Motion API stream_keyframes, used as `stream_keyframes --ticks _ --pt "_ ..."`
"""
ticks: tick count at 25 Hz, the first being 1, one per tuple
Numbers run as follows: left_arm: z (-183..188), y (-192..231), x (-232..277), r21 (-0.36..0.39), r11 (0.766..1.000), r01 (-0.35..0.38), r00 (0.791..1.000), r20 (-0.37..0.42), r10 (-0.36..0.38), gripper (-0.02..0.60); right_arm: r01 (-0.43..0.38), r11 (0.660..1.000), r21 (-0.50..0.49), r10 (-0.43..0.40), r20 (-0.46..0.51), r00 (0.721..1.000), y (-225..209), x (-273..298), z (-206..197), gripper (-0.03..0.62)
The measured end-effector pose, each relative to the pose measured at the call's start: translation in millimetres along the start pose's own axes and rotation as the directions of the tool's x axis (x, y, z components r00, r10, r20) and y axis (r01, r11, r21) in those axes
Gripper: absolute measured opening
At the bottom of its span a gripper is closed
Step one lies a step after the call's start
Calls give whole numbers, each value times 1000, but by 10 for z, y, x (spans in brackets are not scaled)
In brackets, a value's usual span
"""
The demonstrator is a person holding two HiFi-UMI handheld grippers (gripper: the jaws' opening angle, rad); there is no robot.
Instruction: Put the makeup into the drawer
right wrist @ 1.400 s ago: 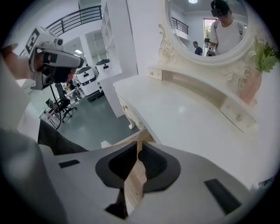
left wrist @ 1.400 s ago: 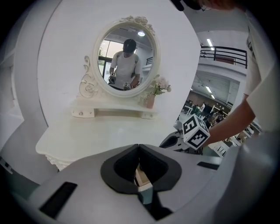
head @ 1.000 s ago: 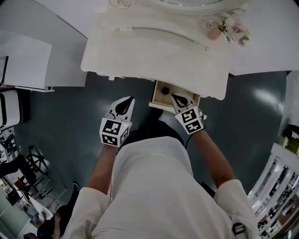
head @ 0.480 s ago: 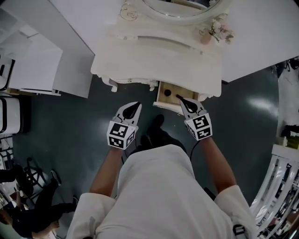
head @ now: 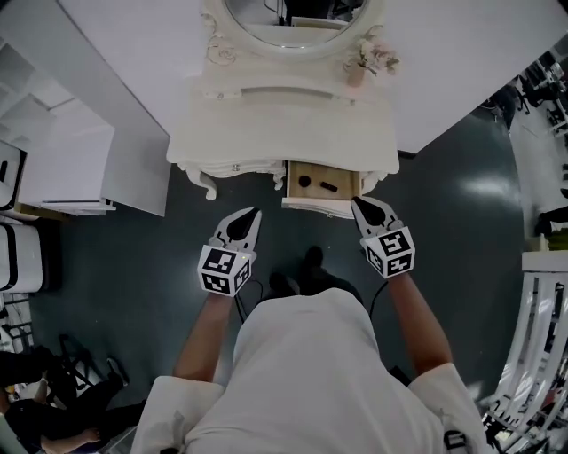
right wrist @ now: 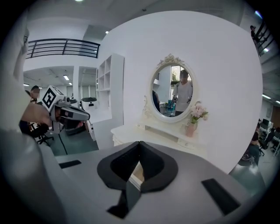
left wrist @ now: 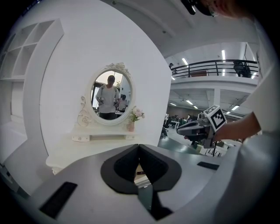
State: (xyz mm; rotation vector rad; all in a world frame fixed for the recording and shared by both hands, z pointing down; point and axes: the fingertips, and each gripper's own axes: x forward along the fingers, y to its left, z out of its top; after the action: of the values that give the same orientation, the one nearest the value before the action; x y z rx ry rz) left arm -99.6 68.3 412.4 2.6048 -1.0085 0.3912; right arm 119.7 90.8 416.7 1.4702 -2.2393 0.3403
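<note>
Above the open drawer (head: 315, 206): mirror (head: 288, 13), flowers (head: 373, 58).

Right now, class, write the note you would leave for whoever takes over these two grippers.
Left gripper: shut, empty, held in front of the dressing table.
Right gripper: shut, empty, beside the front right corner of the open drawer.
Makeup: a round dark item and a dark stick lie inside the drawer.
Done: both pieces appear to be in.
Left: probably only pushing the drawer closed; I see no other makeup on the tabletop.
</note>
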Motion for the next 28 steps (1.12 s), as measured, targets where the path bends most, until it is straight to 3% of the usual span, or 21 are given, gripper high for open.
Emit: stream_keyframes --ticks 10,22,28 --pt "345 -279 54 2 1000 -30 998 60 30 17 63 997 51 -69 124 990 -506 -543 276 28" --pt "669 -456 112 16 997 -70 990 122 67 17 78 991 105 -96 180 979 -993 -918 296 28" --pt "732 -469 128 12 996 -93 987 131 91 17 60 996 71 -74 203 976 -1043 -932 370 28"
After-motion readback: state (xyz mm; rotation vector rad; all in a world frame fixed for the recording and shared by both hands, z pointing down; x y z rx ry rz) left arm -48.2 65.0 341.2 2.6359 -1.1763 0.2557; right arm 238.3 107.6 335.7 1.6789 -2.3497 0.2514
